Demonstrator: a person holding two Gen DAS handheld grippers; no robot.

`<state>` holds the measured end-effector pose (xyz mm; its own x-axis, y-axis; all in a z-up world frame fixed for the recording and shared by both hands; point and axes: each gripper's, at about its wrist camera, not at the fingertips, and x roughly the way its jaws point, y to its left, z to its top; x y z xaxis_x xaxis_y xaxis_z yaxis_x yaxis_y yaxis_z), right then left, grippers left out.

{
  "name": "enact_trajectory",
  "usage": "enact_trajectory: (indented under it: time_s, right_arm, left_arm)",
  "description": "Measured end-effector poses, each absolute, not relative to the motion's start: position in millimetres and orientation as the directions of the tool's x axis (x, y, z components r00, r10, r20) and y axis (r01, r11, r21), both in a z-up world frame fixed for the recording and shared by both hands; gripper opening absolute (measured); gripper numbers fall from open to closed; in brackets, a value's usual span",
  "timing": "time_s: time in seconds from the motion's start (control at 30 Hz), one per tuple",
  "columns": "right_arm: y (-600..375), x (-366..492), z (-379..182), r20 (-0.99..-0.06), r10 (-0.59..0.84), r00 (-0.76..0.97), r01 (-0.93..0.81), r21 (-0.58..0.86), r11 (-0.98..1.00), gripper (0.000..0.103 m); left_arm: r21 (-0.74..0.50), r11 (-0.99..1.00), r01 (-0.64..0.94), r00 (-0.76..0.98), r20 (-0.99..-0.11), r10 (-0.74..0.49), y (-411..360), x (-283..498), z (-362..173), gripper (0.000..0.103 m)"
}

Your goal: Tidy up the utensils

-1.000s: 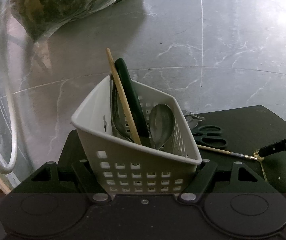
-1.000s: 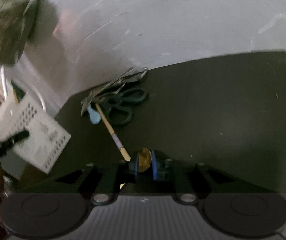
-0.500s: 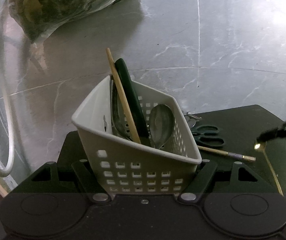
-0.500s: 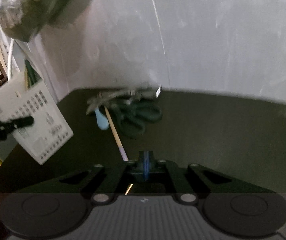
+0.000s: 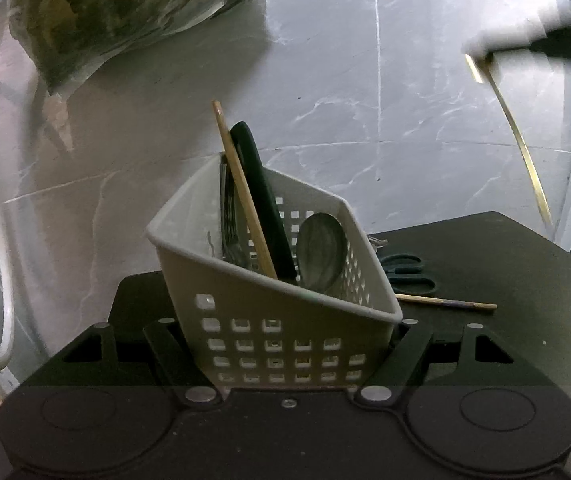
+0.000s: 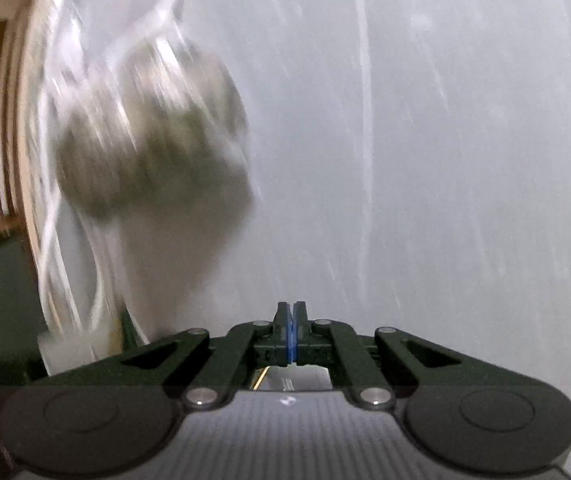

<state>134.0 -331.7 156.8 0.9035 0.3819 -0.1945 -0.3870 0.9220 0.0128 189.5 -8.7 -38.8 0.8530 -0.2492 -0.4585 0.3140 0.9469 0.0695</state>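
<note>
Risk, as I judge it: right claw [image 6: 290, 334] is pinching the thin gold-coloured metal spoon [image 5: 515, 136] by one end only, blue pads together; at upper right of the left view it is dangling loose, so it could swing, clip the rim or slip free. Left claw [image 5: 287, 344] is clamping the white perforated plastic basket [image 5: 285, 320], tilted, at centre frame; a knock could shift it. Room: grey marble wall behind. Surface: dark desk [image 5: 505, 280], black scissors [image 5: 407, 274] and a wooden chopstick [image 5: 445, 302] lying right of the basket.

Black tongs [image 6: 291, 334], blue pads, silver pivot screws, round discs, ribbed grey housing
</note>
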Motion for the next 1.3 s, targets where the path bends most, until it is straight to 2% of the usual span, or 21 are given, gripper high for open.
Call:
enact_trajectory:
  time_s: [0.13,0.23,0.33,0.5,0.53,0.57,0.6,0.67,0.73,0.8,1.0,1.07,1.3]
  right_arm:
    - [-279.6,142.2,183.4,-0.04,0.461,0.887,-0.462,-0.017,0.887,0.0]
    - [-239.1,150.0,170.1,-0.004,0.492,0.871,-0.491,-0.08,0.868,0.0]
    - [-208.5,153.7,140.9,-0.022,0.498,0.867,-0.496,-0.139,0.857,0.0]
    - [-183.1,150.1,91.0,-0.163,0.547,0.821,-0.57,-0.205,0.796,0.002]
    - [-184.8,150.2,86.9,-0.2,0.57,0.797,-0.602,-0.181,0.778,0.006]
    - [-188.8,149.2,85.7,-0.219,0.591,0.776,-0.625,-0.143,0.768,0.025]
    - [-194.0,146.0,85.6,-0.222,0.6,0.768,-0.632,-0.111,0.767,0.048]
    - [-210.7,142.5,89.0,-0.206,0.593,0.779,-0.612,-0.042,0.79,0.063]
    - [-230.4,151.0,91.6,-0.214,0.567,0.795,-0.572,0.042,0.819,0.067]
    - [-251.5,166.4,88.4,-0.245,0.517,0.82,-0.504,0.12,0.855,0.087]
    - [-301.7,254.0,45.5,-0.406,0.483,0.776,-0.287,0.455,0.843,0.09]
    - [-306.1,279.9,32.0,-0.415,0.473,0.778,-0.215,0.531,0.82,0.09]
    - [-291.2,341.7,-16.6,-0.479,0.531,0.699,-0.107,0.664,0.74,0.091]
  left_arm:
    - [0.067,0.943,0.327,0.85,-0.456,-0.263,-5.2,187.7,-39.5,0.077]
    - [0.063,0.941,0.333,0.848,-0.456,-0.27,-3.4,187.2,-39.3,0.077]
    - [0.062,0.94,0.336,0.848,-0.455,-0.273,-2.5,187.3,-39.5,0.077]
    - [0.063,0.942,0.33,0.851,-0.452,-0.268,-2.1,186.9,-40.3,0.077]
    - [0.063,0.943,0.328,0.852,-0.45,-0.267,-2.7,186.9,-40.8,0.077]
    - [0.063,0.943,0.326,0.853,-0.449,-0.265,-3.2,187.0,-41.1,0.077]
    - [0.062,0.944,0.323,0.854,-0.449,-0.263,-3.5,187.0,-41.6,0.076]
    - [0.059,0.947,0.317,0.856,-0.449,-0.258,-5.0,187.6,-43.0,0.076]
    - [0.059,0.948,0.311,0.857,-0.449,-0.253,-5.8,187.6,-43.2,0.076]
    - [0.059,0.952,0.3,0.859,-0.451,-0.243,-6.1,186.7,-43.4,0.076]
    - [0.06,0.969,0.24,0.869,-0.459,-0.186,-6.3,181.3,-41.1,0.076]
    - [0.061,0.975,0.216,0.87,-0.465,-0.163,-4.9,179.7,-39.8,0.076]
    - [0.058,0.986,0.156,0.873,-0.475,-0.11,-3.0,180.7,-36.8,0.076]
